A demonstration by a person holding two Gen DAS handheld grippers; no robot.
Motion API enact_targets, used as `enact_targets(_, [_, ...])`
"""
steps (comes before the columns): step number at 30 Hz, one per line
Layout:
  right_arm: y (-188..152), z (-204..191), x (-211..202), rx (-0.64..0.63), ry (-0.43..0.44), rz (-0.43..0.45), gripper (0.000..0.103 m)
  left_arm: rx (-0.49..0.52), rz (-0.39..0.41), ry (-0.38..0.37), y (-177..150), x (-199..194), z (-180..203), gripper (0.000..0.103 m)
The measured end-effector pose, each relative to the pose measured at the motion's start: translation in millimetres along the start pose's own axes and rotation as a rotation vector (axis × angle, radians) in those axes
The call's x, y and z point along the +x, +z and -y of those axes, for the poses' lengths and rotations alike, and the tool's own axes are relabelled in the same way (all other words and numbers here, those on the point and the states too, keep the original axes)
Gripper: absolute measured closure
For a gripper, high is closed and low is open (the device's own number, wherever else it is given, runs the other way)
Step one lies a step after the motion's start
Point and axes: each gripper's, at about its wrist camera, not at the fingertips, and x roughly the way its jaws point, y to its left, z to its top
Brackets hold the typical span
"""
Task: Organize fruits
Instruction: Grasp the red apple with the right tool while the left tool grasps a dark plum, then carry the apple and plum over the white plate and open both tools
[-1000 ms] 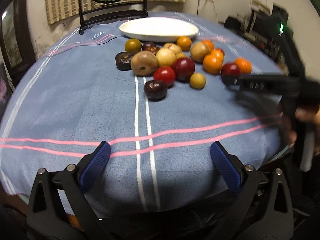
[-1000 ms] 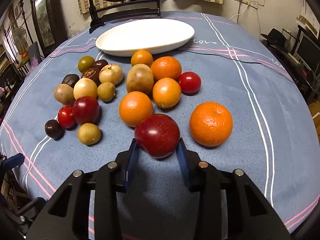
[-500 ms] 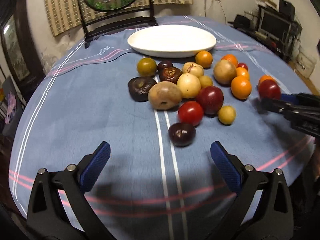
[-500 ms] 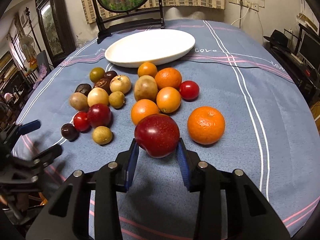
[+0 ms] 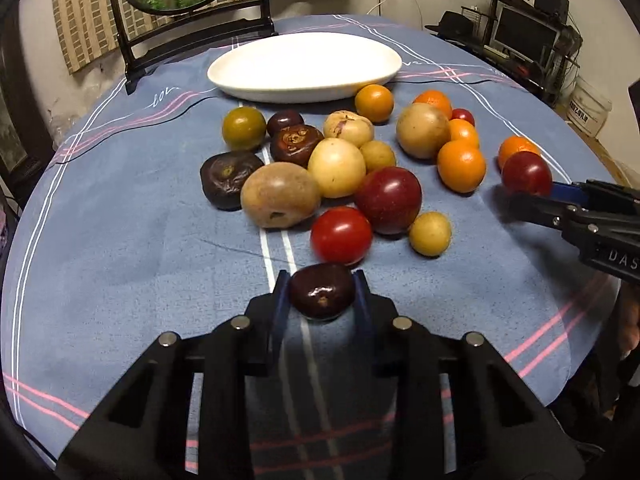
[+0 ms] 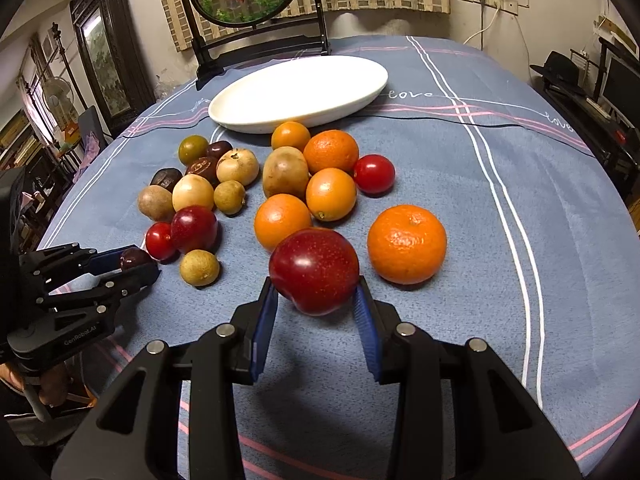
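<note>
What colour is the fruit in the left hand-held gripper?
Dark purple, almost black, fruit; clearest in the left wrist view.

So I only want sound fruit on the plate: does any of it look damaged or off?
Two dark brown fruits look shrivelled: one at the pile's left edge, one just behind it. Their skins are wrinkled and dented. The white plate holds nothing yet; the other fruit looks smooth.

Mixed fruits clustered near plate
</note>
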Motion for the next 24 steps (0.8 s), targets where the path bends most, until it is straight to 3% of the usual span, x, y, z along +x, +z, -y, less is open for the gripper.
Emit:
enact_targets(6, [18, -3, -15, -0.026, 0.06, 0.037, 0.064, 0.025, 0.13, -0.04, 23, -40, -7, 0.072])
enact_targets(11, [75, -15, -13, -0.115, 0.006, 0.094, 0.064, 0.02, 0.21, 0.022, 90, -39, -22, 0.071])
enact_targets(16, [145, -15, 33, -0.166, -0.037, 0.059, 0.064, -0.048, 0.145, 0.093, 171, 21, -45, 0.071])
enact_targets(19, [184, -8, 85, -0.171, -0.068, -0.043, 0.064, -0.065, 0.082, 0.153, 205, 67, -55, 0.071])
enact_targets(24, [226, 6, 148, -0.118, -0.076, -0.113, 0.064, -0.082, -0.007, 0.137, 238, 123, -68, 0.071])
